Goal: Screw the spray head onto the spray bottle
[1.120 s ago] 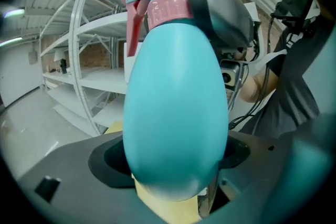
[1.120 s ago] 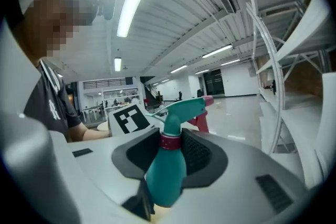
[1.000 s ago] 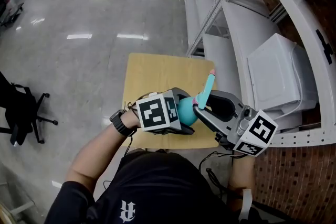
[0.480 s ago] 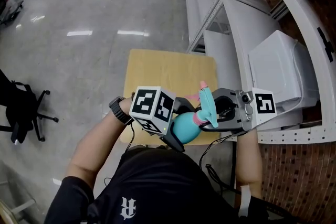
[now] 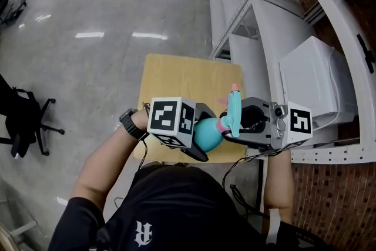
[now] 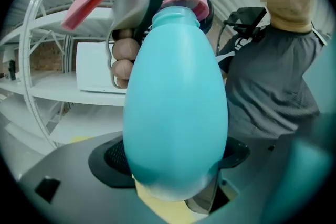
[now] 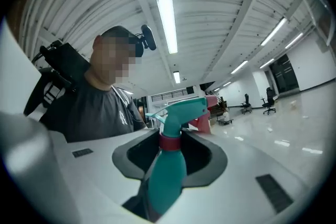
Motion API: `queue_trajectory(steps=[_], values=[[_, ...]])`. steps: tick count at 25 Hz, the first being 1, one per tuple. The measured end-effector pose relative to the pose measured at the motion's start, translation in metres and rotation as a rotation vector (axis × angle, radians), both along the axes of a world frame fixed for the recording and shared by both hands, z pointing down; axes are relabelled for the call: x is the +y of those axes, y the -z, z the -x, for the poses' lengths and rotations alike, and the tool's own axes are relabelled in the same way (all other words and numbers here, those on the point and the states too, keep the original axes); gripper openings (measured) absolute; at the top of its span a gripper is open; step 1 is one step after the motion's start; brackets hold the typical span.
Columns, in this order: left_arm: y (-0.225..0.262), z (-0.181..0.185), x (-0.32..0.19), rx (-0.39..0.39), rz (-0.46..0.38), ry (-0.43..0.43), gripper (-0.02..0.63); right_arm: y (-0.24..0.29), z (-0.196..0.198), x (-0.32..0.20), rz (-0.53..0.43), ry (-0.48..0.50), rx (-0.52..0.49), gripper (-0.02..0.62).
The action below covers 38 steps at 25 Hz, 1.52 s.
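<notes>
Head view looks down on a wide glossy floor (image 5: 88,79), a white shelving rack (image 5: 264,20) at the right, and a small wooden table (image 5: 188,76) in front of the person. Both tools meet in the air over the table's near edge, close to the person's chest.

The left gripper (image 5: 204,132) is clamped on the rounded bottom of the teal spray bottle (image 5: 208,137), which fills its jaws in the left gripper view. The right gripper (image 5: 234,123) lies roughly level and is closed on the spray head (image 5: 233,106). In the right gripper view that part stands between the pads, with the pink collar (image 5: 222,125) just above them. The collar sits on the bottle's neck, but how far it is threaded cannot be told.

Several things could go wrong from here, as a judgement:
- **Bottle turning:** the bottle is smooth and egg-shaped and is held only at its curved base, so it may turn in the left jaws along with the collar and nothing would tighten.
- **Cross-threading:** if the two tools are not in line, the collar could cross-thread and jam crooked.
- **Trigger catching:** the long trigger may catch on a jaw as the head turns.
- **Dropping:** nothing supports the bottle from below, so a slip would likely drop it past the table edge.
</notes>
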<state>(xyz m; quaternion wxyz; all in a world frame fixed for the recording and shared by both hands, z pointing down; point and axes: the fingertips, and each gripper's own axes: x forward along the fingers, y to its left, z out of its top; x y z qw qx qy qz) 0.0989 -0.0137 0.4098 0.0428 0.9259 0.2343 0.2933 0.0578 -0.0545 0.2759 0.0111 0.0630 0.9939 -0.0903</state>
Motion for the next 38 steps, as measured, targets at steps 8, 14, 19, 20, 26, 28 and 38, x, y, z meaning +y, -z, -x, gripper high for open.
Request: queue_trajectory(steps=[8, 14, 19, 20, 26, 28, 38], values=[[0.0, -0.003, -0.01, -0.017, -0.021, 0.071, 0.425, -0.007, -0.004, -0.009, 0.025, -0.078, 0.036, 0.13], [-0.013, -0.006, -0.054, -0.099, -0.03, 0.348, 0.425, -0.023, -0.009, -0.05, 0.088, -0.429, 0.162, 0.13], [-0.029, -0.004, -0.089, -0.144, -0.037, 0.603, 0.425, -0.039, -0.011, -0.079, 0.065, -0.858, 0.231, 0.13], [-0.031, -0.004, -0.094, -0.148, -0.038, 0.638, 0.425, -0.041, -0.012, -0.083, 0.065, -0.919, 0.233, 0.13], [-0.038, -0.009, -0.105, -0.156, -0.037, 0.697, 0.425, -0.048, -0.02, -0.091, 0.069, -1.133, 0.239, 0.13], [-0.037, -0.008, -0.109, -0.151, -0.044, 0.703, 0.425, -0.046, -0.021, -0.088, 0.064, -1.143, 0.233, 0.13], [-0.029, -0.01, -0.124, -0.105, -0.074, 0.723, 0.425, -0.039, -0.017, -0.077, -0.011, -1.146, 0.24, 0.13]])
